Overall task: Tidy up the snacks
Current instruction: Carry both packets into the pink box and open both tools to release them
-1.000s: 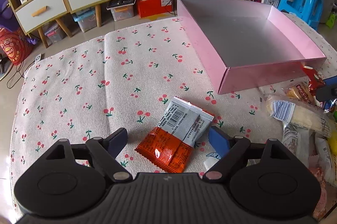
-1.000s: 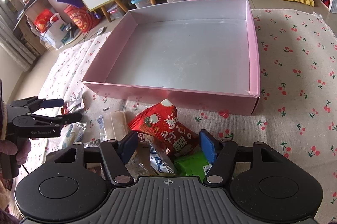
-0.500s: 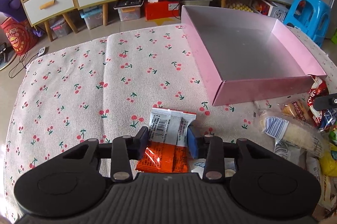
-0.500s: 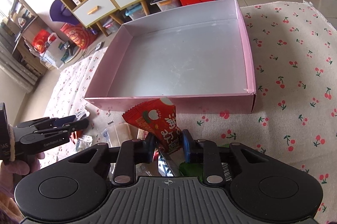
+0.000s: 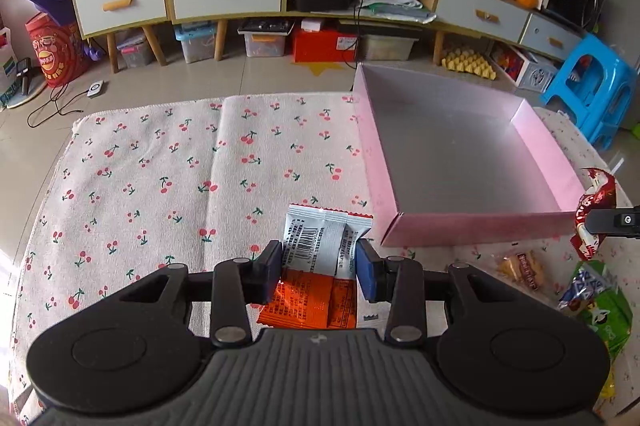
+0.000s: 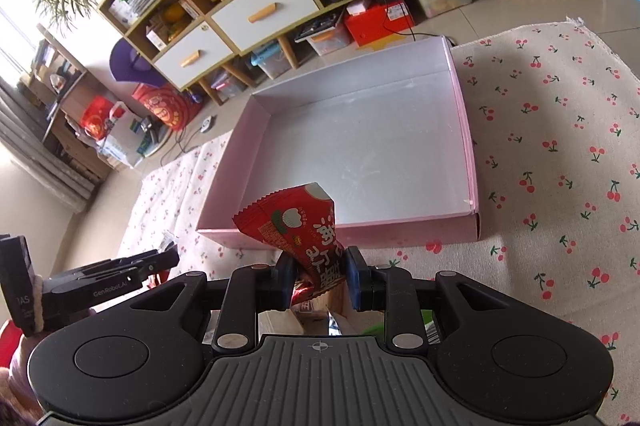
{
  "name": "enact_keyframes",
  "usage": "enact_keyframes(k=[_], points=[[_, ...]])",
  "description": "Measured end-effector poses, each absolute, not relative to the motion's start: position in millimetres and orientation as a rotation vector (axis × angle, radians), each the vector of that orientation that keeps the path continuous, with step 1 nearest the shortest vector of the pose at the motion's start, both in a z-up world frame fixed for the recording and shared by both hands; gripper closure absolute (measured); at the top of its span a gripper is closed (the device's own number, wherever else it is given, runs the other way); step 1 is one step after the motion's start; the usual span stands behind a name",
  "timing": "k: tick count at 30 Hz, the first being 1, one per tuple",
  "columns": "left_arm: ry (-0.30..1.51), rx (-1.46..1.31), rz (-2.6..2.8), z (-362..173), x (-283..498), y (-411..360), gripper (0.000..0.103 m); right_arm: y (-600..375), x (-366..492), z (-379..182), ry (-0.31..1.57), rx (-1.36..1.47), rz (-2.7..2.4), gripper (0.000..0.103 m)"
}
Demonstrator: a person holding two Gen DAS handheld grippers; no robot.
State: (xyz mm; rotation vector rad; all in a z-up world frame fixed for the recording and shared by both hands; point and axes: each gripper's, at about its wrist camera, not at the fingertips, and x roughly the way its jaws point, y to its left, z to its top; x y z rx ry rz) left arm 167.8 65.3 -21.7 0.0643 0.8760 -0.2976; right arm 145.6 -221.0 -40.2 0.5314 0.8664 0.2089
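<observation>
Your left gripper is clamped on an orange-and-white foil snack packet above the cherry-print cloth. Your right gripper pinches a red crinkled snack bag, held before the shallow pink cardboard box.

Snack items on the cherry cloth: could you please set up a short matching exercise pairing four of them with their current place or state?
Things:
1. orange-and-white packet
2. red packet
3. pink box
4. green packet

States:
a. lying on the cloth, right of the left gripper
b. clamped in the right gripper
c. clamped in the left gripper
d. holds nothing

Pairs: 1-c, 2-b, 3-d, 4-a
</observation>
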Motion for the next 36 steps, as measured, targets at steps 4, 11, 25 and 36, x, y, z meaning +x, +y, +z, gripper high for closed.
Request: enact_keyframes(k=[4,11,25,36], points=[[0.828,0.045,-0.304,-13,168,52,0.067,-231,154,-36,0.825,0.590,0.183,0.078],[0.805,0.038,-0.341,-7,193,16,0.067,-253,165,-48,0.776,0.710,0.119,0.078],[0.844,0.086,-0.311,-43,223,-26,0.067,-275,172,-72,0.828,0.789,0.056,0.077],[0.842,0.168,-0.316,-40,213,-30,0.043,-269,172,-65,0.835,0.757,0.074,0.056]])
